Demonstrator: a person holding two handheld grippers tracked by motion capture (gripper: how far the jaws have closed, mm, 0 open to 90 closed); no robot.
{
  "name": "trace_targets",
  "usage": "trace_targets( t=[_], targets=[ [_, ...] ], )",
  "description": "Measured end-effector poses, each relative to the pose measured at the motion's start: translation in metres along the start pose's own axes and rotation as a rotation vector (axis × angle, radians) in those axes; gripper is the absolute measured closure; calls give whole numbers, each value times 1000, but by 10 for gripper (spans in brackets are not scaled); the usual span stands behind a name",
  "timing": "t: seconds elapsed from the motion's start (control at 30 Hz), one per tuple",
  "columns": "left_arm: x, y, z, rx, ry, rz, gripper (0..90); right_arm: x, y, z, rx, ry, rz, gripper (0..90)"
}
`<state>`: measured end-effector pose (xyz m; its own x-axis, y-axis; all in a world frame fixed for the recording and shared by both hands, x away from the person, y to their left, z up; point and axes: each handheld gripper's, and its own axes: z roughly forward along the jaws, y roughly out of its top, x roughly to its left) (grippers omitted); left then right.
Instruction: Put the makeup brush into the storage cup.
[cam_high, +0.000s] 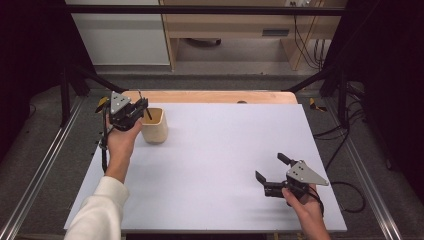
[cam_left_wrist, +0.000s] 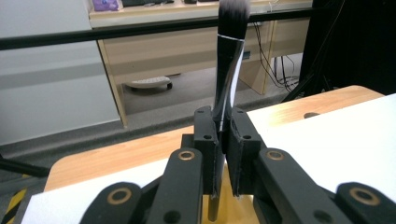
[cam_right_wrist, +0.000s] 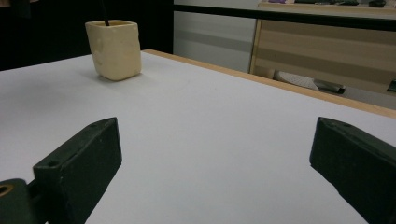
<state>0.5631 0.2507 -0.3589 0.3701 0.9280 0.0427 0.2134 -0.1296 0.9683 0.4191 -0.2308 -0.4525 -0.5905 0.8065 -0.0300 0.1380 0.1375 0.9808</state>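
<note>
A cream square cup (cam_high: 154, 125) stands on the white table mat (cam_high: 215, 150) at the back left. My left gripper (cam_high: 141, 106) hovers over the cup's left rim, shut on a black makeup brush (cam_left_wrist: 229, 60) held upright, bristles up. The brush handle's lower end (cam_left_wrist: 213, 210) dips toward the cup below the jaws. My right gripper (cam_high: 271, 167) rests low near the front right of the mat, jaws wide open and empty. From the right gripper view the cup (cam_right_wrist: 114, 48) is far off at upper left, with a thin dark handle (cam_right_wrist: 106, 18) sticking out of it.
The wooden table edge (cam_high: 215, 96) runs behind the mat. A black frame bar (cam_high: 200, 10) crosses the back, with wooden furniture and cables beyond. Cables lie on the floor at the right (cam_high: 350, 190).
</note>
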Motion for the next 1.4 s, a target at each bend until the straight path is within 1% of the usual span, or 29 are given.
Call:
trace_targets(
  t=[0.17, 0.27, 0.47, 0.53, 0.63, 0.7, 0.8, 0.83, 0.9, 0.97, 1.03, 1.07, 1.13, 1.17, 1.23, 1.3, 1.4],
  targets=[
    [0, -4, 2, 13, -4, -1, 835, 0, 0, 0, 1, 2, 1, 27],
    [-2, -7, 4, 28, -3, 6, 834, 1, 0, 1, 3, 5, -1, 27],
    [-3, -11, 4, 39, -2, 18, 834, 1, 0, 1, 5, 7, -1, 28],
    [-2, -12, 4, 38, 2, 10, 834, 1, 0, 1, 6, 8, 1, 27],
    [-2, -13, 4, 41, 0, 8, 835, 2, -1, 2, 7, 10, 0, 27],
    [-2, -14, 4, 45, -3, 16, 834, 2, -1, 2, 8, 10, -2, 27],
    [-3, -15, 4, 42, -6, 15, 827, 1, -1, 2, 8, 7, 2, 25],
    [-3, -15, 4, 36, 0, 12, 804, 1, 0, 2, 8, 7, 1, 25],
    [-3, -15, 2, 25, 11, -3, 696, 1, 0, 2, 8, 6, 1, 25],
    [-4, -13, -2, 12, 8, -20, 612, 1, 0, 2, 8, 4, 5, 27],
    [-6, -11, -9, -7, -1, -24, 553, 1, 0, 2, 8, 6, 5, 27],
    [-7, -10, -11, -8, -7, -19, 514, 2, 0, 2, 10, 7, 5, 27],
    [-10, -7, -17, -13, -11, 18, 468, 2, 0, 3, 13, 7, 6, 27],
    [-11, -6, -19, -16, -17, 27, 445, 3, 0, 3, 14, 7, 5, 27],
    [-12, -3, -23, -28, -20, 31, 390, 3, 0, 2, 11, 5, 3, 27],
    [-13, -1, -26, -35, -39, 22, 357, 2, 1, 1, 10, -11, -4, 31],
    [-15, 0, -27, -30, -60, 32, 323, 0, 2, 0, 2, -32, 1, 31]
  ],
)
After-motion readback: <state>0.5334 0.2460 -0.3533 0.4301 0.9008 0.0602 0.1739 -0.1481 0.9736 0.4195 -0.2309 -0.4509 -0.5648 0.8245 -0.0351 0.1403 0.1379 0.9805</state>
